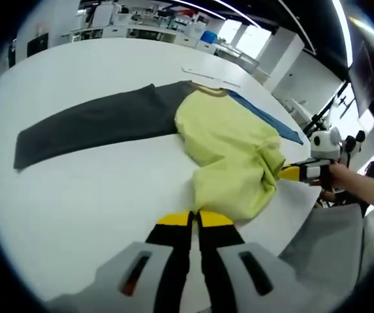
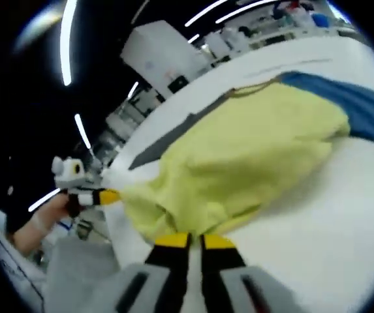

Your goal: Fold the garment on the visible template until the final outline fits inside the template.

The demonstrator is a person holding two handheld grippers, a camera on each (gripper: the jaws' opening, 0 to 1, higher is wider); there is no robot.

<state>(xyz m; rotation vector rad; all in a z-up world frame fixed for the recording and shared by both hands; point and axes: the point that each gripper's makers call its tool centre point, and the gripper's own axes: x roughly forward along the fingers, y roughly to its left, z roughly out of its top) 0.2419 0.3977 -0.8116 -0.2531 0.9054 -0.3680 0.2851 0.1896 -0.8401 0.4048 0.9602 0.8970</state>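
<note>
no brand, label or legible writing can be made out in either view.

in the left gripper view, a long dark grey template (image 1: 102, 124) is seen lying flat on the white surface (image 1: 76, 202), reaching from the left toward the middle. its right end is covered by the yellow garment (image 1: 229, 153), which is bunched rather than flat (its collar points toward the far edge). a blue strip (image 1: 268, 119) shows from under the garment's far right side. the left hand-held gripper (image 1: 194, 218) rises from the bottom of this view, its yellow-tipped jaws closed together on the near hem of the garment. at the right, the other hand-held gripper is held by a person's hand (image 1: 343, 176), its yellow tip pinching a gathered corner of the garment at the surface's edge. shelves and benches are seen far behind.

in the right gripper view, a hand and the left hand-held gripper are seen at the left, gripping the garment (image 2: 239, 156) at its stretched corner. the right hand-held gripper (image 2: 195, 242) is seen at the bottom centre, jaws shut on the yellow fabric's edge. the blue strip (image 2: 356, 104) is seen at the far right, partly under the garment. a sliver of the template (image 2: 167, 140) shows beyond the garment. the long grey stretch is seen in the left gripper view alone.
</note>
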